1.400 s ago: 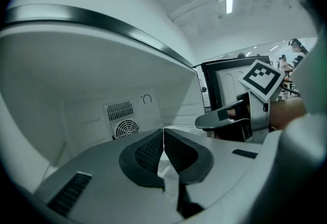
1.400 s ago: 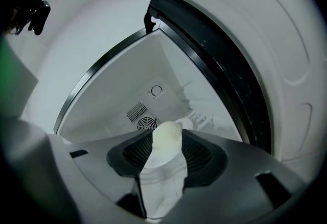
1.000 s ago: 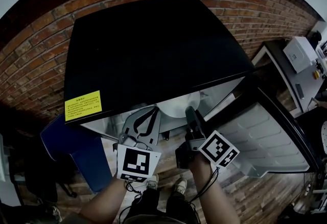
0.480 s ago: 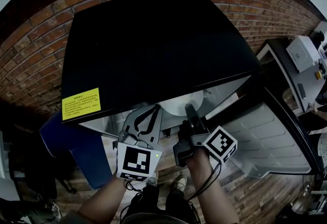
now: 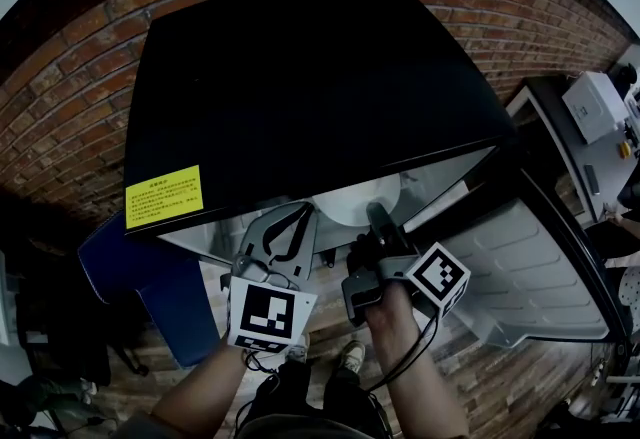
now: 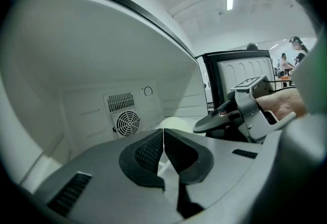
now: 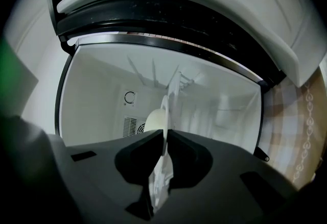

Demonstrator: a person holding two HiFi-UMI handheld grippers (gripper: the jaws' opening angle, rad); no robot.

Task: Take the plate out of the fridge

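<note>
Two hand-held grippers reach into the open front of a black fridge (image 5: 300,97). The right gripper (image 7: 165,136) is closing its jaws on the thin rim of a plain white round plate (image 5: 352,203), which stands edge-on between the pads. The plate sits just inside the fridge opening. The left gripper (image 6: 163,140) hovers beside it, jaws pressed together on nothing.

My left claw (image 6: 163,136) is grey, with black ribbed pads (image 6: 148,150) and a white cube (image 5: 268,317) of black square markers. Black cables (image 5: 252,363) trail below. Dark trousers (image 5: 300,397), pale shoes (image 5: 350,358).
</note>
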